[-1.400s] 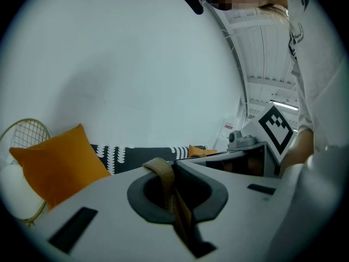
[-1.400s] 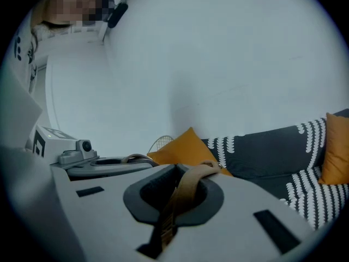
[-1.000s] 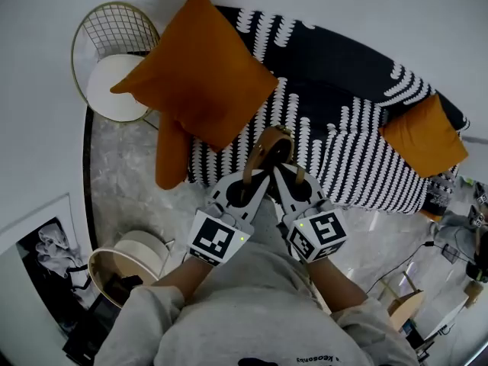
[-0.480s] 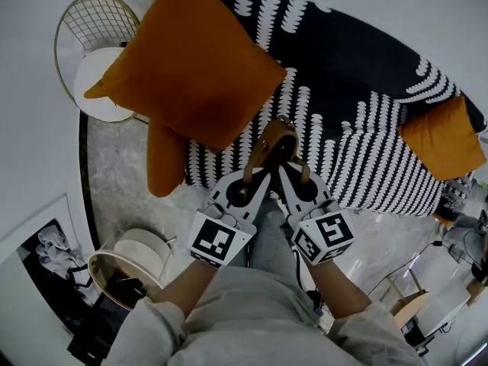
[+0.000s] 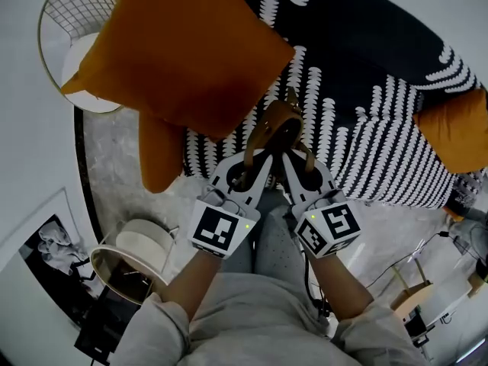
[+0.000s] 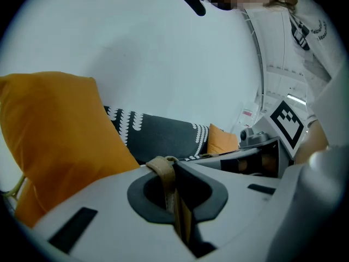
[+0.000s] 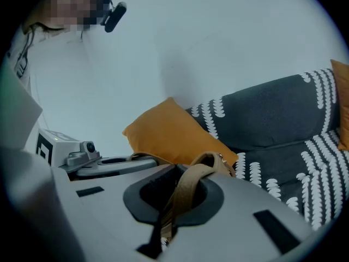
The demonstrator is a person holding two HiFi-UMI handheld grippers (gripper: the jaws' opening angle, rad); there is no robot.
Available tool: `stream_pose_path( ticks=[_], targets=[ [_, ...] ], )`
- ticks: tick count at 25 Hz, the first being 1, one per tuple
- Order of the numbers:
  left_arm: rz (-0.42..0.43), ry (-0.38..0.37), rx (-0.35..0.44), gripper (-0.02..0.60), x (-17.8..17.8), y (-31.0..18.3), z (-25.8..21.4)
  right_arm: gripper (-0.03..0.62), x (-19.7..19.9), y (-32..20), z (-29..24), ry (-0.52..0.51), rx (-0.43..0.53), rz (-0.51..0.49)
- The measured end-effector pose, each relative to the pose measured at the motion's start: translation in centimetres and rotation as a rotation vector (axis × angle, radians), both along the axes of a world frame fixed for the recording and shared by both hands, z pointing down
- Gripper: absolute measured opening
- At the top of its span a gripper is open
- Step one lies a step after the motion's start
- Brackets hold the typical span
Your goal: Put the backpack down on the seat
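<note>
Descent is the change: left gripper [image 5: 258,157] and right gripper [image 5: 288,157], each clamped on a tan strap [image 6: 162,171] of the backpack [image 5: 276,126], have sunk toward the sofa [image 5: 358,158] seat right of the cushion [image 5: 191,52], so set-down looks close.

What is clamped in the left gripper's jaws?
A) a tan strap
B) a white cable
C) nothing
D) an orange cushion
A: its own view shows the left gripper with its jaws shut on a tan strap.
</note>
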State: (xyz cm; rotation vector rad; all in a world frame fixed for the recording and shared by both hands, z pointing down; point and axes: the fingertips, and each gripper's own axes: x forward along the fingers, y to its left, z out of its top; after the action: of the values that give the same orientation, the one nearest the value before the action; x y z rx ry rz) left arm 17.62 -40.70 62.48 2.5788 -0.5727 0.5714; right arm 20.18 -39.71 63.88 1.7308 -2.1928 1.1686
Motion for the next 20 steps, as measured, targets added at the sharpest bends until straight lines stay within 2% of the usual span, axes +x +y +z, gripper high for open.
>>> stream_pose_path(
  ticks=[9,20],
  targets=[
    [0.018,-0.051,-0.026,0.018,1.3,0.1,4.9,0.032,1.1,-0.4,4.9,0.002,-0.07,0.044],
    [-0.003,-0.104,-0.044,0.018,0.7,0.2,8.1,0.032,0.5,0.6,8.0,0.027,-0.137,0.024]
  ],
)
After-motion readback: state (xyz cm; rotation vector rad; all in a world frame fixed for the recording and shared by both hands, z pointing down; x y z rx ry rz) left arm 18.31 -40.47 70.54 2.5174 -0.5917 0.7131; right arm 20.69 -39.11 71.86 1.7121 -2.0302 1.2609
